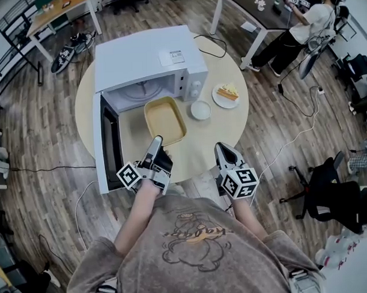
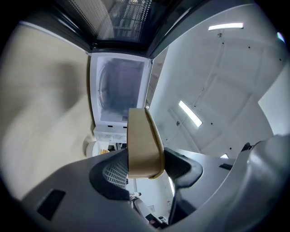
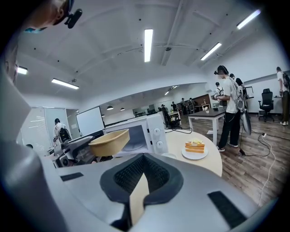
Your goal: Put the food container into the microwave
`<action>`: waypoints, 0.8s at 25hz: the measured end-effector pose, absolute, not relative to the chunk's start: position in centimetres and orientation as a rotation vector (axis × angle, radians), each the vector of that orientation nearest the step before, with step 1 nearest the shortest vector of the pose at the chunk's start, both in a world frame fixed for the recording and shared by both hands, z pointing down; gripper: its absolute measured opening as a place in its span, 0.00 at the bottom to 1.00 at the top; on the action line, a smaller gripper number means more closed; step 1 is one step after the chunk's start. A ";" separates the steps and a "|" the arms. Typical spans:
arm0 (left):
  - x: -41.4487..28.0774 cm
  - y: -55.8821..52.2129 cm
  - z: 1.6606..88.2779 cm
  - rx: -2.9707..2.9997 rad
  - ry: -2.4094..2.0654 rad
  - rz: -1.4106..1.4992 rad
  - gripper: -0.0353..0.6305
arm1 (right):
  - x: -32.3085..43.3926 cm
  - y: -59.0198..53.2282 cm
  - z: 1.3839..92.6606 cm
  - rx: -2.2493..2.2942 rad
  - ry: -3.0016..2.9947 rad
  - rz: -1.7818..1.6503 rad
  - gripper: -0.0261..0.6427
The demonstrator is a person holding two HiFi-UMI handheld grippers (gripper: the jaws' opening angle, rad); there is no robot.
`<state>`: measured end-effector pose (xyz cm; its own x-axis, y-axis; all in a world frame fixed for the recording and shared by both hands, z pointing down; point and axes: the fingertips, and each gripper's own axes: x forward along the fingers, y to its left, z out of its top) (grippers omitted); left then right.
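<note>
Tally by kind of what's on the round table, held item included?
microwave, door open: 1
food container, tan, held by the left gripper: 1
small white dish: 1
plate: 1
sandwich slice on that plate: 1
Total: 5
</note>
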<state>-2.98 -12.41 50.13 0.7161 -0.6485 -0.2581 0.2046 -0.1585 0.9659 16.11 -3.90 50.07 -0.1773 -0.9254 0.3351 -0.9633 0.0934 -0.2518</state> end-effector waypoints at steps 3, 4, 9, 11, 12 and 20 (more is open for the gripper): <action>-2.9 -14.2 50.3 1.570 -0.377 -0.761 0.42 | 16.0 -6.0 50.1 1.956 -2.255 0.649 0.04; -2.9 -14.6 50.4 1.575 -0.380 -0.751 0.42 | 15.9 -6.6 50.1 1.957 -2.256 0.651 0.04; -3.4 -16.6 50.7 1.585 -0.393 -0.727 0.42 | 15.5 -9.4 50.1 1.948 -2.267 0.649 0.04; -3.6 -17.1 50.9 1.576 -0.399 -0.732 0.42 | 15.4 -10.0 50.3 1.941 -2.272 0.659 0.04; -3.7 -17.4 51.1 1.572 -0.405 -0.732 0.42 | 15.4 -10.4 50.4 1.937 -2.274 0.662 0.04; -4.1 -19.3 51.5 1.550 -0.466 -0.766 0.42 | 15.5 -14.1 50.5 1.847 -2.336 0.678 0.04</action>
